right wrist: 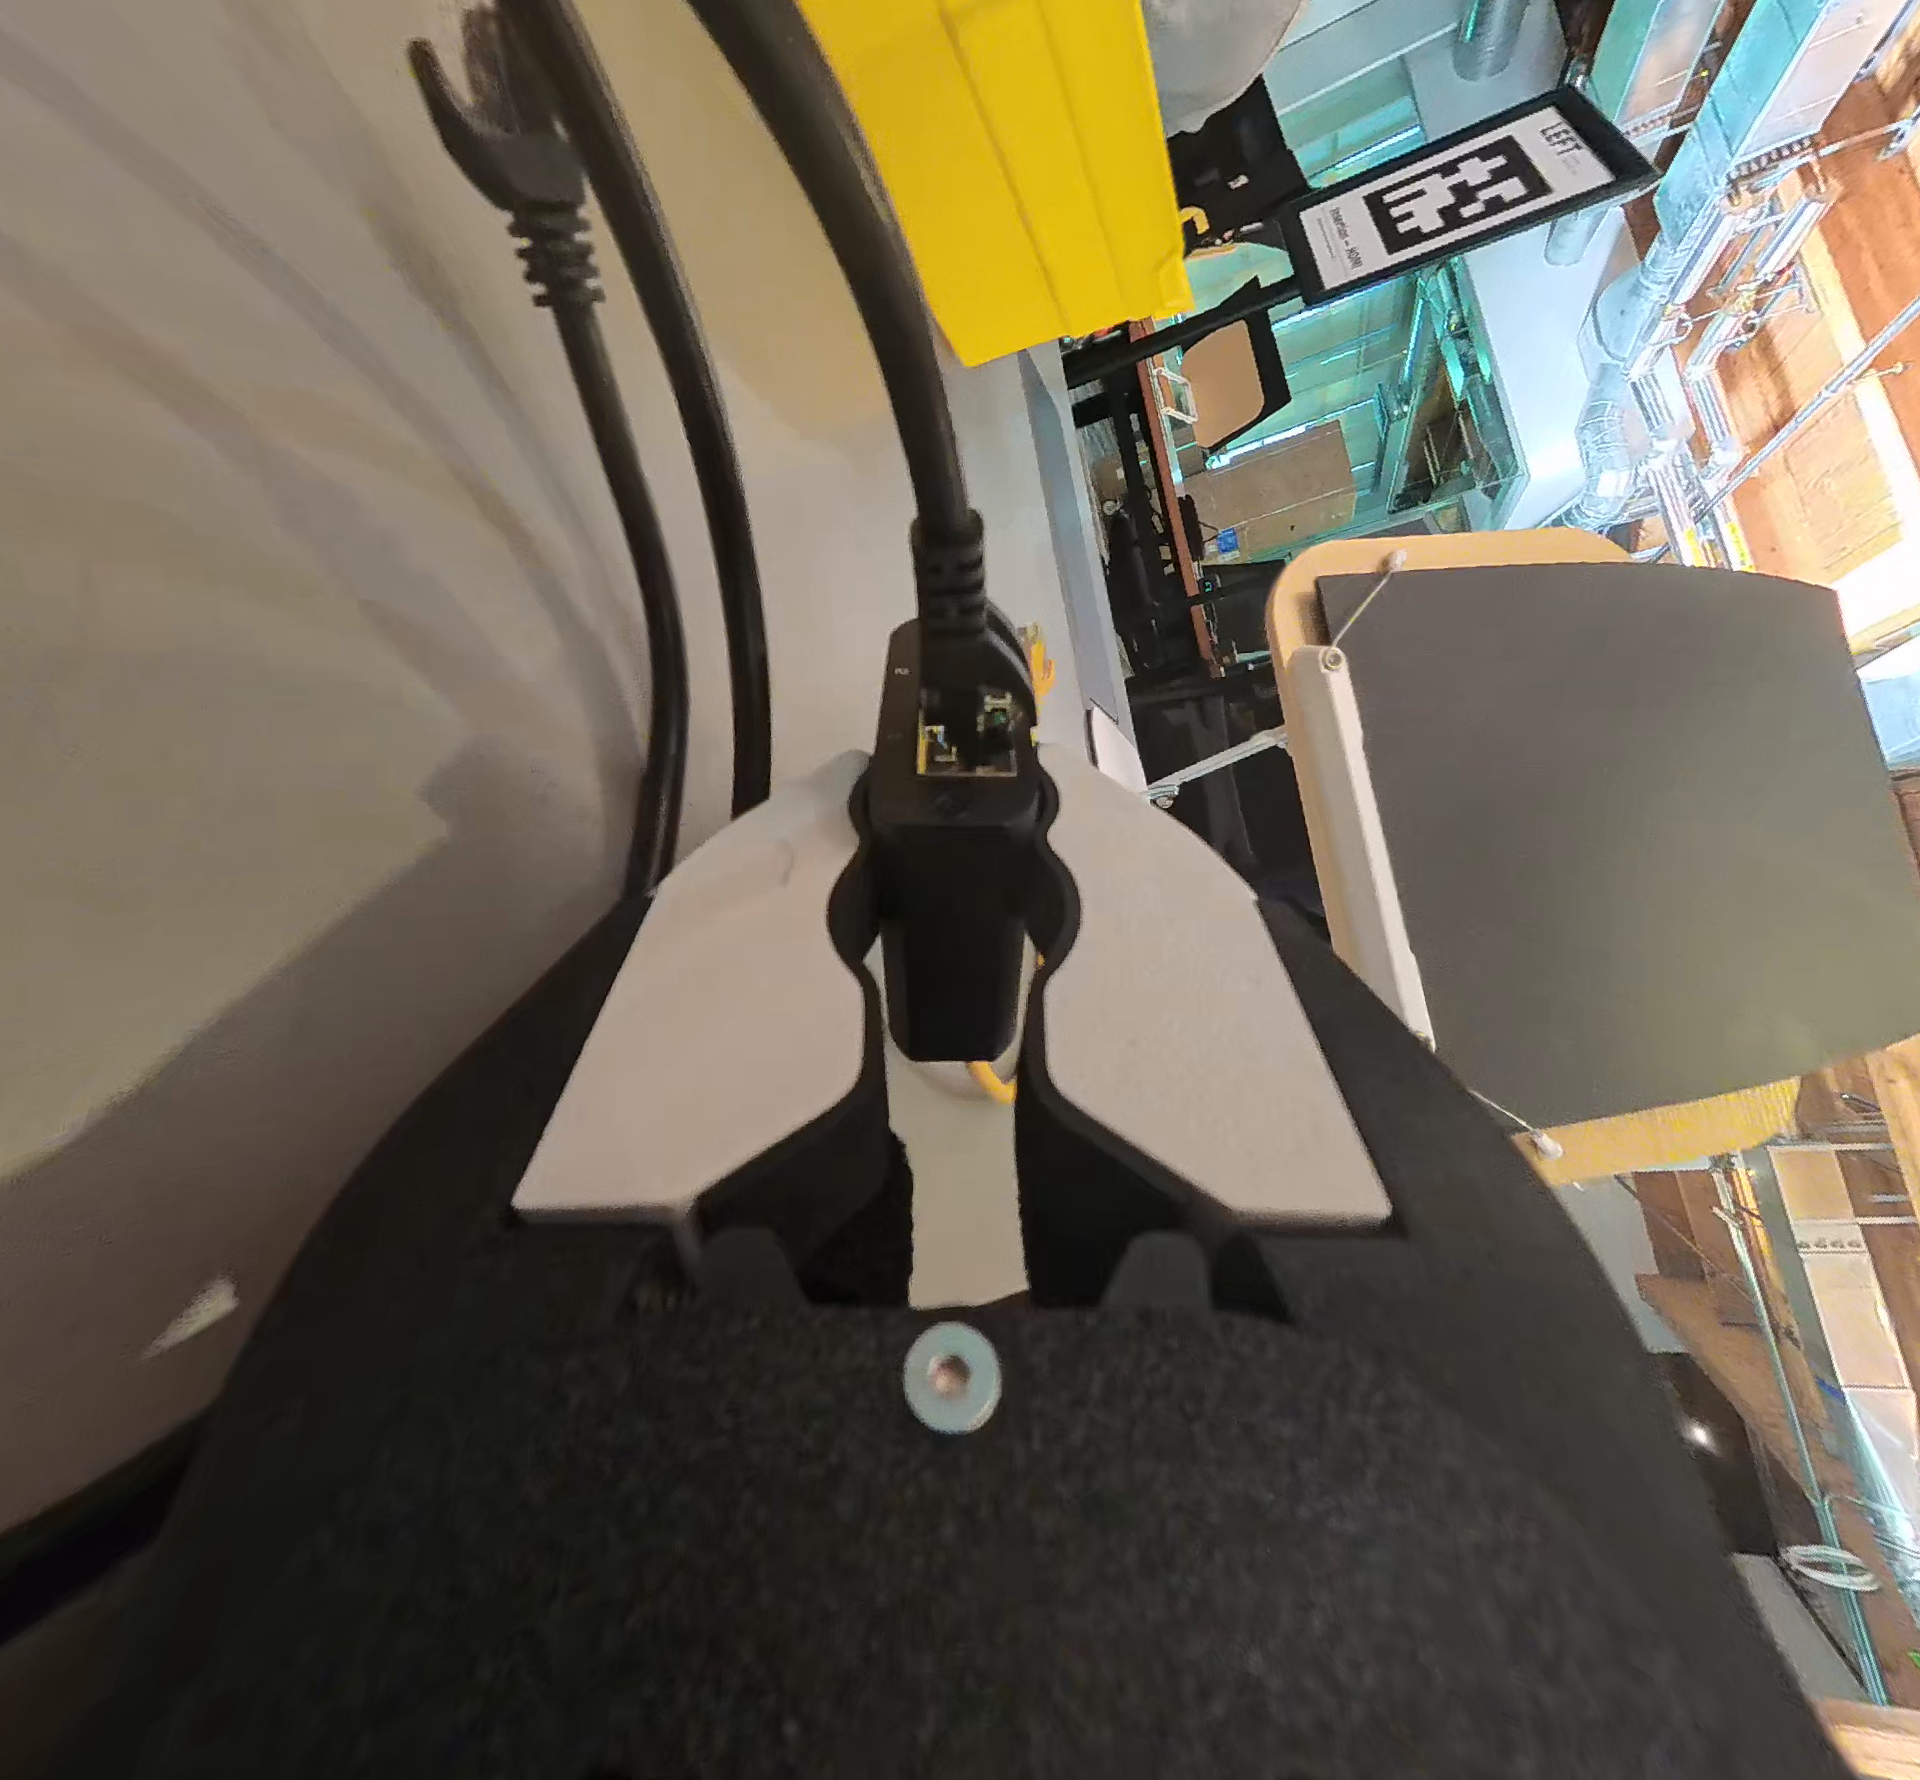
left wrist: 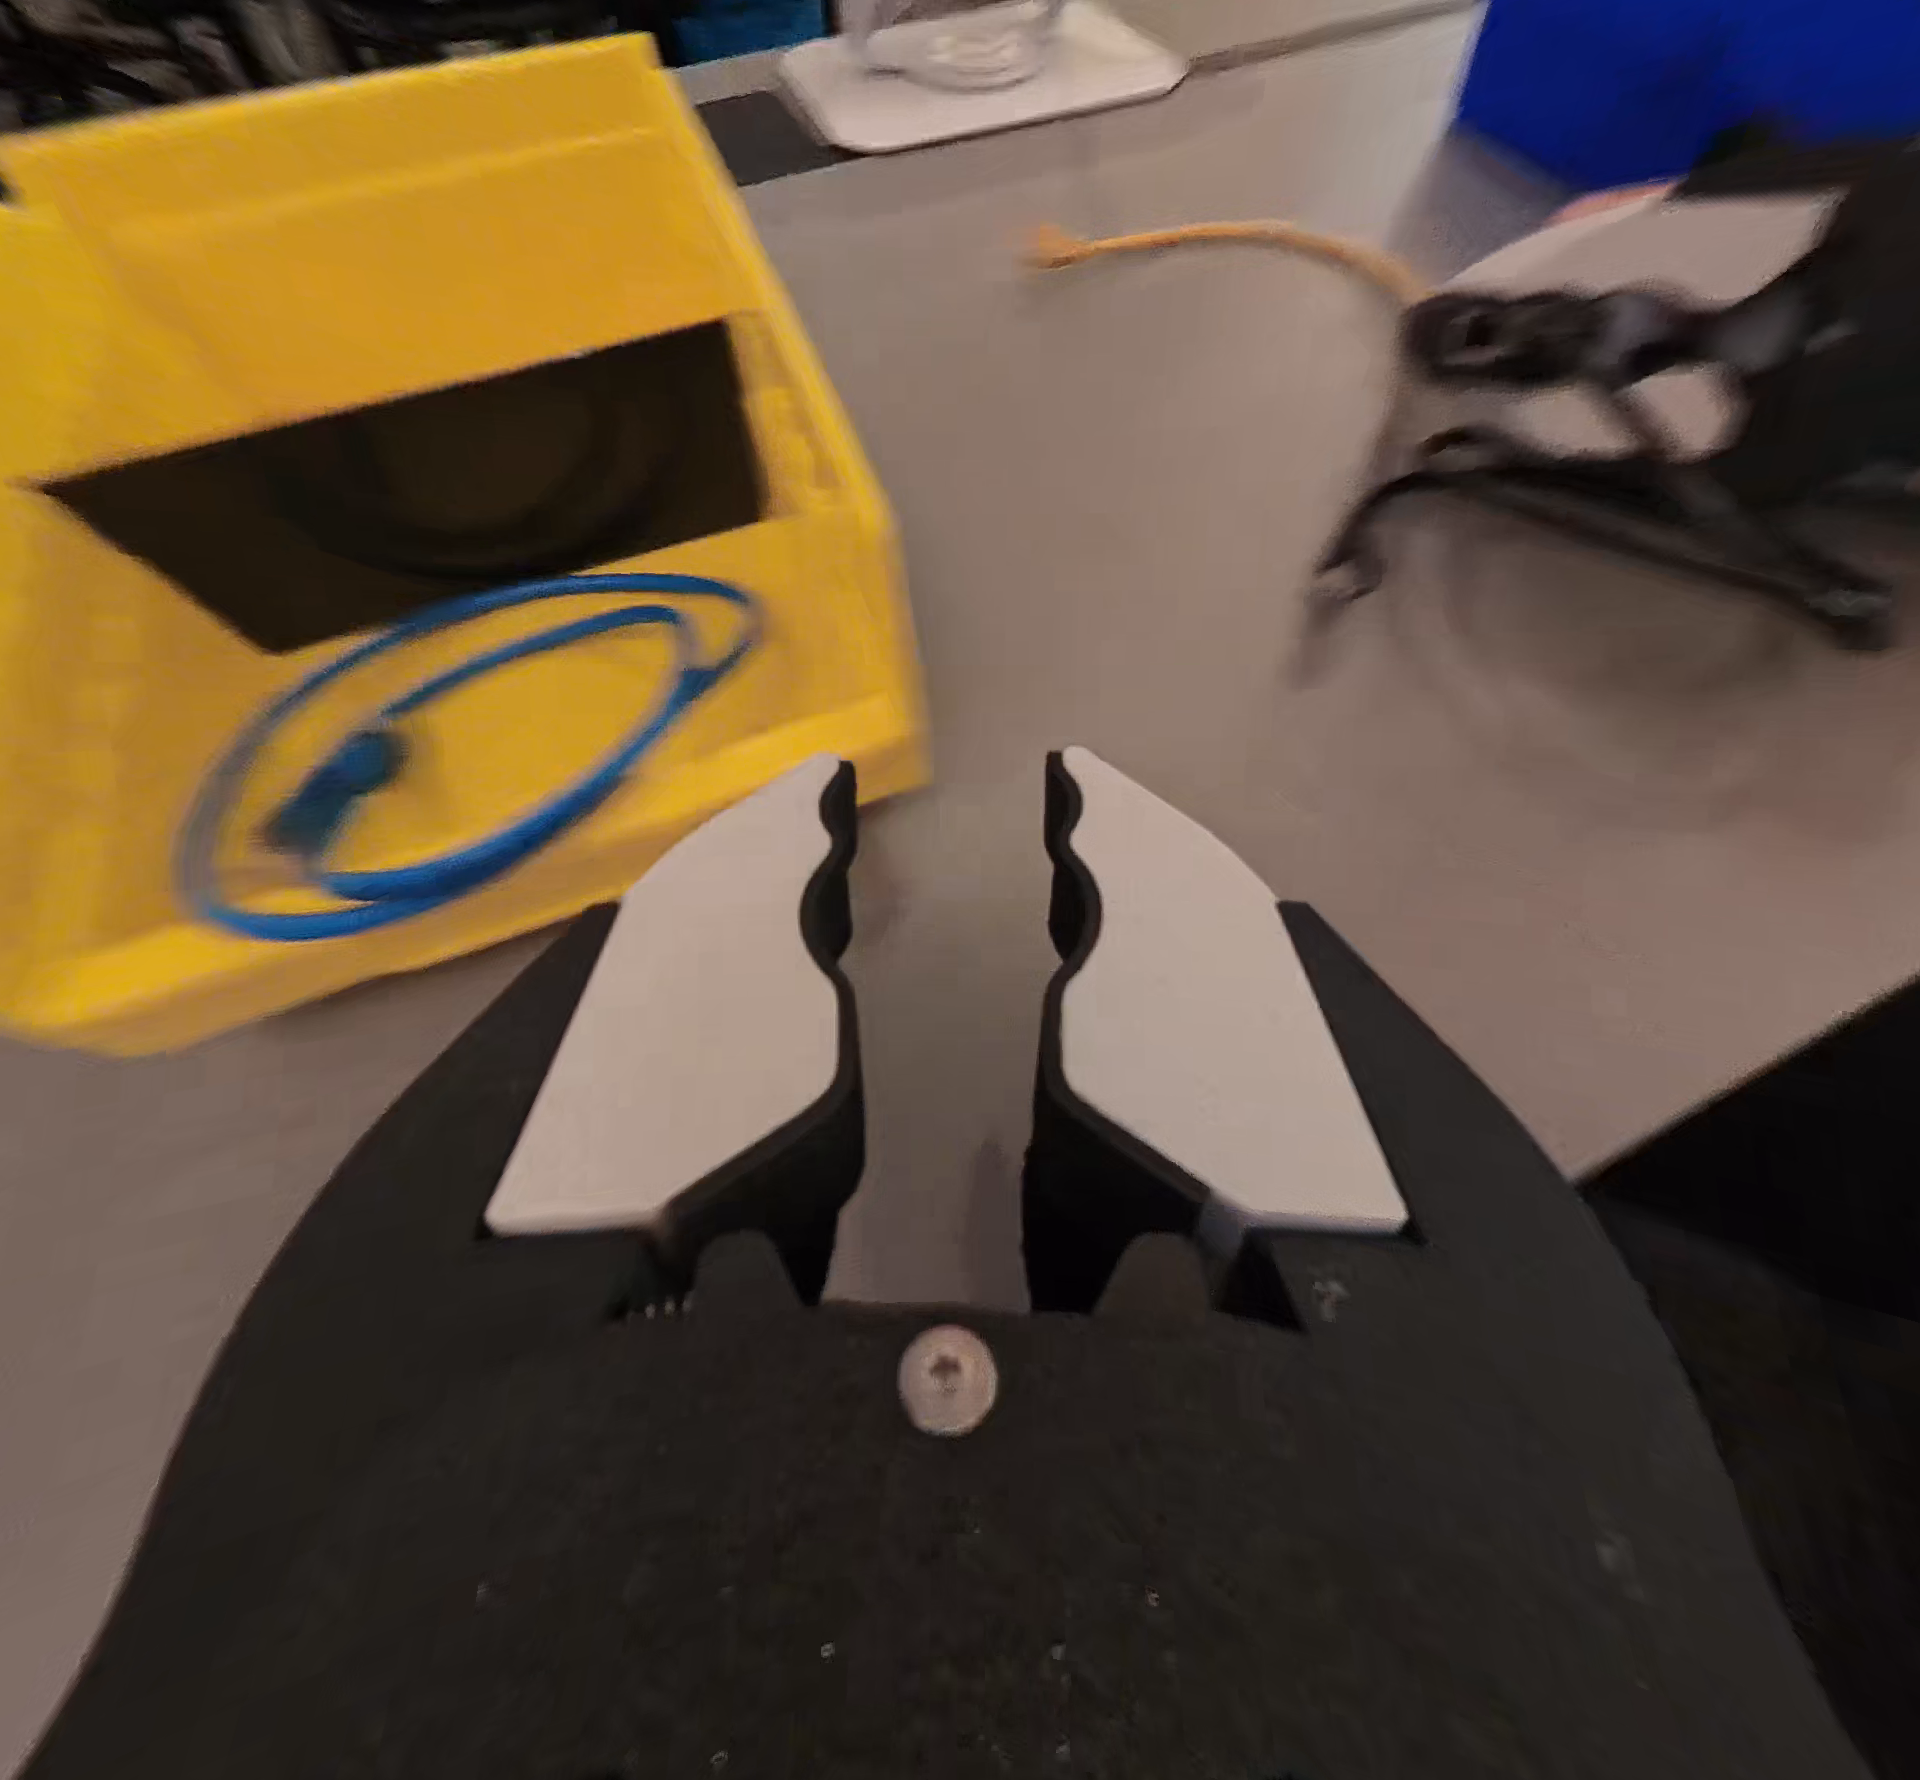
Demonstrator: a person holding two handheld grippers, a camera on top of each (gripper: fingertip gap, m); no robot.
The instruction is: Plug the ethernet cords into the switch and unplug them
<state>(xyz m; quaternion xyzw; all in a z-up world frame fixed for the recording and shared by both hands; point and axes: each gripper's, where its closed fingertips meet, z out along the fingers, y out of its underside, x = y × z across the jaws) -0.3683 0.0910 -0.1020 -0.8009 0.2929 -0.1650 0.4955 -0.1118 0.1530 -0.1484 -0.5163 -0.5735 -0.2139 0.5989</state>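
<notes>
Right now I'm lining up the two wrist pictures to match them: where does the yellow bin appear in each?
Left wrist view: the yellow bin fills the left side, standing on the grey table, with a coiled blue cable in it.
Right wrist view: only its yellow wall shows, top centre, above the black switch held in the right gripper.
Shared landmark: the bin itself.

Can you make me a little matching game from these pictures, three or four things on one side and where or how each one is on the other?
Things:
1. blue cable
2. switch
3. left gripper
4. orange cord

States:
A. open, holding nothing
B. lying loose on the grey table
C. coiled on the yellow bin
D. clamped in the right gripper

Pairs: 1-C, 2-D, 3-A, 4-B
</notes>
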